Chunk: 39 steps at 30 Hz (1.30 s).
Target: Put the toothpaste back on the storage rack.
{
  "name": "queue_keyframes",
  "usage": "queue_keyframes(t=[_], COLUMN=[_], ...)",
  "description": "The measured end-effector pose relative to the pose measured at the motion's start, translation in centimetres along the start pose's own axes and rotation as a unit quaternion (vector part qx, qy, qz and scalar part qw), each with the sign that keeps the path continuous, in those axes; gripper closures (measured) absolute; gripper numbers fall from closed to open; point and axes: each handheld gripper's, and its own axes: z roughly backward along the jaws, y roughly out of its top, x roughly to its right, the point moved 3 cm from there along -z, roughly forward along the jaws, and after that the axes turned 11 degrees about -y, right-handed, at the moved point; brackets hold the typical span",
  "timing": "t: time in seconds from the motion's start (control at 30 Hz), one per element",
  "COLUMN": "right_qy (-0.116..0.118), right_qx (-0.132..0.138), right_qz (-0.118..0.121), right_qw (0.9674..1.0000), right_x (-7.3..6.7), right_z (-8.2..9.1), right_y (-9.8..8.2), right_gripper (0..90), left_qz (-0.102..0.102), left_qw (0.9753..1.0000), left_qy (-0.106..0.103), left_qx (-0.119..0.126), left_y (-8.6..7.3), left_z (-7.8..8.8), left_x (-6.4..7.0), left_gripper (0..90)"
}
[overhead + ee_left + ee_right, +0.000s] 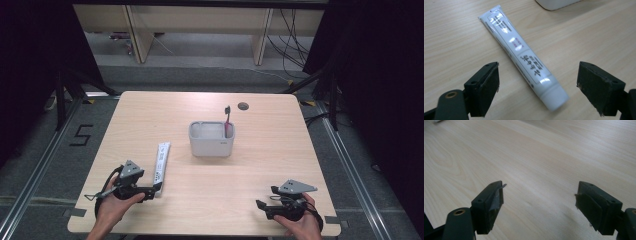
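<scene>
A white toothpaste tube [161,166] lies flat on the wooden table [270,165], left of centre. My left gripper [156,190] is open at the tube's near, cap end. In the left gripper view the tube [524,57] runs diagonally, its cap end lying between the two spread jaws without touching them. A grey rectangular holder [211,140] stands mid-table with a pink toothbrush [228,122] upright in its right side. My right gripper [266,198] is open near the front right corner, with bare wood [536,165] between its jaws.
A small round grommet [243,106] sits in the table's far edge. The holder's corner [556,3] shows beyond the tube. Black curtains flank the table; shelving legs and cables stand on the floor behind it.
</scene>
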Motion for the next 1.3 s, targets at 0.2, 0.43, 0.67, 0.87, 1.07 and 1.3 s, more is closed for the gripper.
queue_keyframes(t=[0.2,0.43,0.67,0.87,1.07,1.3], right_qy=[-0.003,-0.002,-0.001,0.001,0.002,-0.001], right_qx=[0.000,-0.004,0.005,0.008,0.010,-0.003], right_qz=[0.011,-0.003,0.005,0.004,0.013,-0.004], right_qw=[0.9999,1.0000,1.0000,1.0000,0.9999,1.0000], right_x=[0.3,0.1,0.3,0.3,0.4,0.2], right_z=[-0.1,0.0,-0.1,-0.1,-0.1,0.0], right_y=[0.0,0.0,0.1,0.1,0.2,0.0], right_gripper=[23.2,23.4,23.6,23.9,24.1,24.3], left_qz=[0.004,0.008,0.017,0.020,0.010,0.011], left_qw=[0.9997,0.9988,0.9977,0.9969,0.9950,0.9920], left_qy=[0.006,0.007,0.005,0.007,0.014,0.019], left_qx=[-0.022,-0.048,-0.066,-0.076,-0.098,-0.125], left_y=[1.2,2.0,2.5,3.2,3.7,3.9], left_z=[-0.9,-2.0,-3.0,-3.5,-3.7,-4.6], left_x=[-1.1,-1.8,-2.2,-2.5,-2.5,-3.1], left_gripper=[20.2,22.9,24.0,25.5,27.2,30.7])
